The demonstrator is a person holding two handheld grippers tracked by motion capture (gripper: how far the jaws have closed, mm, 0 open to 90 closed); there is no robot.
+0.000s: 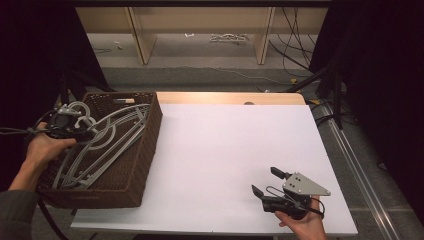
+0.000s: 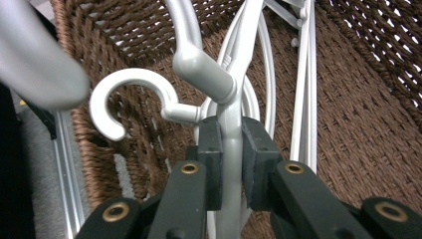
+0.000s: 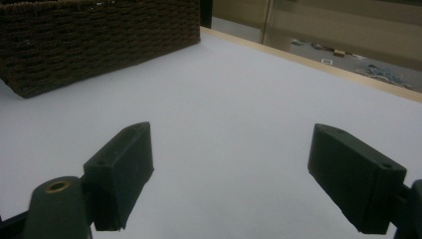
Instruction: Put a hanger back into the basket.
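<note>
Your left gripper [image 2: 231,149] clamps a grey hanger [image 2: 230,104] inside the wicker basket [image 1: 145,150].
More grey hangers [image 1: 107,145] lie in the basket; your left gripper view shows the gripped neck below its hook. Your right gripper [image 1: 266,181] rests wide open on the white table [image 1: 220,145].

One woven basket [image 1: 142,165], perhaps three or four grey hangers [image 1: 107,137] (tangled, count uncertain), two tools.
</note>
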